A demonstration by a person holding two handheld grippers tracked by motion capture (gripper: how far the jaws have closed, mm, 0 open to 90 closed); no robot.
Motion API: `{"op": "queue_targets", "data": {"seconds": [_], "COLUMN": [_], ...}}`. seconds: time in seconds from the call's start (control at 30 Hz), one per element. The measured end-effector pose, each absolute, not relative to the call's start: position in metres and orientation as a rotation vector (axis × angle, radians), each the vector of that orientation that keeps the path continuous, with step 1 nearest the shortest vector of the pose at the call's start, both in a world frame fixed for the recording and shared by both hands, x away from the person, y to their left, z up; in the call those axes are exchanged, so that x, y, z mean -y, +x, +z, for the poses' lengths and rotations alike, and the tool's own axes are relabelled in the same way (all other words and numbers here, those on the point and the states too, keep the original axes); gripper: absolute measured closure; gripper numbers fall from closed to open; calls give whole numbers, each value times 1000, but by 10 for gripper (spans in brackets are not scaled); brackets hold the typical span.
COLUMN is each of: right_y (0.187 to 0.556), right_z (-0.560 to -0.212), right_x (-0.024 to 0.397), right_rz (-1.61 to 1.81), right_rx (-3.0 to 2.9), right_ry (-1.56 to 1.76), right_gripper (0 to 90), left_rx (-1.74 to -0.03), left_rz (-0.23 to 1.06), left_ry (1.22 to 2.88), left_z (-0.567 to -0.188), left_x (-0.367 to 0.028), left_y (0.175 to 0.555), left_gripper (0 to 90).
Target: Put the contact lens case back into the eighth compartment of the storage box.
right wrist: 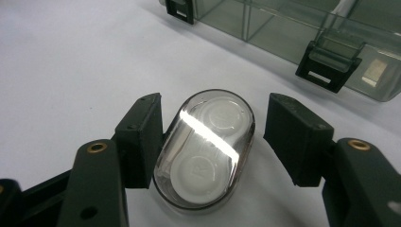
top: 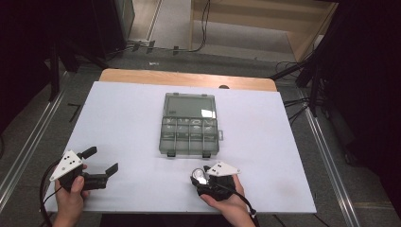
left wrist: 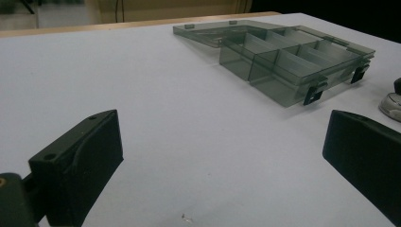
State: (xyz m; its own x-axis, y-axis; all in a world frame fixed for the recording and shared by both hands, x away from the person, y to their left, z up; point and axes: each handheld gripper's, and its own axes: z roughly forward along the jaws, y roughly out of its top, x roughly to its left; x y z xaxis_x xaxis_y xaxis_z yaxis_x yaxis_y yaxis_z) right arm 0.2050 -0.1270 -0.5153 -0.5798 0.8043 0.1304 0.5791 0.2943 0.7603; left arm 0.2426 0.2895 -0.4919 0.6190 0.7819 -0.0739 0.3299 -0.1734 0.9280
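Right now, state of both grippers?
Left gripper: open, empty, over bare table.
Right gripper: around the lens case; one jaw touches it, the other shows a gap, so grip cannot be told.

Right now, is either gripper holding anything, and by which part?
Left gripper: nothing, open. Right gripper: fingers flank the oval clear case across its narrow sides; one touches, the other shows a gap, so not clamped.

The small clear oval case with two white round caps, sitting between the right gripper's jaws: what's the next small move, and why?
Probably close the right gripper a little further before lifting. The small clear oval case lies on the white table between the jaws; one pad looks to be against its side, but the other stands visibly apart, so the grip looks incomplete.
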Motion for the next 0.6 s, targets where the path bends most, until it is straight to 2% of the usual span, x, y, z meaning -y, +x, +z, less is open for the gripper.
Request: {"op": "queue_targets", "data": {"seconds": [0.17,0.6], "right_y": [205,208], "right_z": [-516,-517], "right_x": [126,127], "right_rz": [1154,1157], "right_rx": [-2312,-2334], "right_ry": [1239,1280], "right_gripper": [401,400], "left_rx": [-908,-908], "left_rz": [523,522], "left_ry": [1763,1764], "left_z": [-492,-492], "left_x": [-289,-289], "left_y": [242,243], "left_gripper": [0,0]}}
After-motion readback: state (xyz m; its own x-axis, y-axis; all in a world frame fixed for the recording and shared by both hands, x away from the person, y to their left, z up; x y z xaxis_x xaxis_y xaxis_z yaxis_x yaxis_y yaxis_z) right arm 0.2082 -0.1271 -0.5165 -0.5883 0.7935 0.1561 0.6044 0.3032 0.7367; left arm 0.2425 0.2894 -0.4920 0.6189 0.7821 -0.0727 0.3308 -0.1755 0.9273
